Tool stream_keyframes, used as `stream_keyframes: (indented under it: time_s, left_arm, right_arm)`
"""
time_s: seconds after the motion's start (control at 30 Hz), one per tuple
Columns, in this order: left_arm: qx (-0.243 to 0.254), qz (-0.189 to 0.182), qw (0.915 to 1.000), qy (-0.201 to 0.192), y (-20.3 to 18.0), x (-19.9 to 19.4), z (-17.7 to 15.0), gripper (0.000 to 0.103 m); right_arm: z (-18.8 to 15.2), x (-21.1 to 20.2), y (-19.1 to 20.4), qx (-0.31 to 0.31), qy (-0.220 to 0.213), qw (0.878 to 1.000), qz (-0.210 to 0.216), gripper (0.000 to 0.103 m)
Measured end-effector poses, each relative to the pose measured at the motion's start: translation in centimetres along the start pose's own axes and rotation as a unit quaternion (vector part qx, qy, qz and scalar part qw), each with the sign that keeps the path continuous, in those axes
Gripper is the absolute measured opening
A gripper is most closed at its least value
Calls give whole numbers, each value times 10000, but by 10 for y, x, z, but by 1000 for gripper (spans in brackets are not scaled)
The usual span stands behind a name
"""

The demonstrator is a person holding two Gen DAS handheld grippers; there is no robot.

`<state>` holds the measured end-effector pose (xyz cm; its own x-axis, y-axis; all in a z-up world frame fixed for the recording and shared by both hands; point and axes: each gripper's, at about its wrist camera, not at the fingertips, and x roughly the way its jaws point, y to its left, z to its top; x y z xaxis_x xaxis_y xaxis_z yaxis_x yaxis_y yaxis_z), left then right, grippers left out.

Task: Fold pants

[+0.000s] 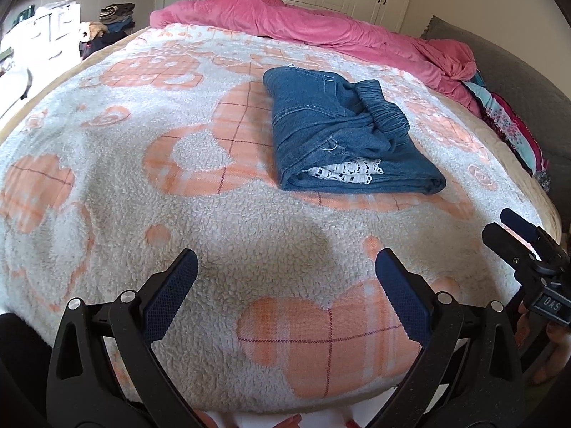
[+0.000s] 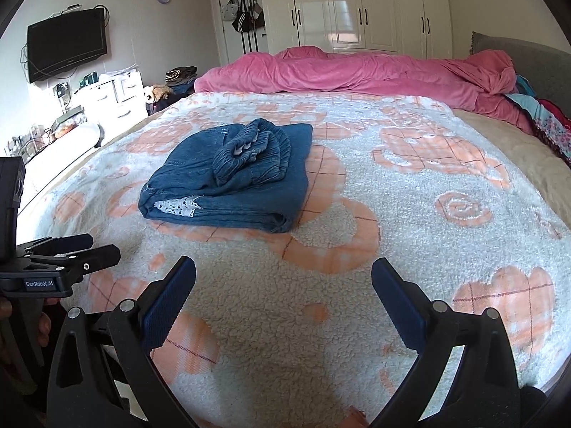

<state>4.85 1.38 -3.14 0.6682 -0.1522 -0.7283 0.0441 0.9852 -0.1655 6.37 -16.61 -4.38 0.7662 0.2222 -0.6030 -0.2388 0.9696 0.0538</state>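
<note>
Pants (image 1: pixel 342 132) of blue denim are seen folded into a compact stack on the bed (image 1: pixel 514 142), lying on a white fleece blanket (image 1: pixel 107 185) printed with orange shapes. The elastic waistband (image 1: pixel 378 103) is bunched on top of the stack, and a strip of white lace (image 1: pixel 349 171) is tucked between the folded layers at the near edge. The stack is left free, with nothing touching it. The left gripper (image 1: pixel 285 292) is held over the near part of the blanket, well apart from the pants; its jaws are spread wide, and nothing is held between them. The right gripper (image 2: pixel 283 296) is held likewise over the blanket, short of the stack, with its jaws spread just as wide and nothing gripped. In the left wrist view the right gripper is seen at the right edge, beside the bed; in the right wrist view the left gripper is seen at the left edge, carried by a hand (image 2: pixel 43 324) that is partly hidden. A pink duvet (image 2: pixel 357 71) is heaped along the far side of the bed, and white wardrobes (image 2: pixel 364 7) are seen behind it. A television (image 2: pixel 66 44) is mounted on the wall to the left.
</note>
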Motion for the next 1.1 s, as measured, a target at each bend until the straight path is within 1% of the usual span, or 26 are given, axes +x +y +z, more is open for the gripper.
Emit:
stream_keyframes:
  time_s: [0.67, 1.1]
  left_arm:
    - [20, 38, 10000, -89, -2, -4, 2, 94]
    - [25, 60, 9999, -80, -3, -5, 3, 94]
  right_arm:
    - [-1, 2, -1, 15, 73, 10000, -6, 98]
    - [-2, 1, -2, 79, 92, 9999, 46, 98]
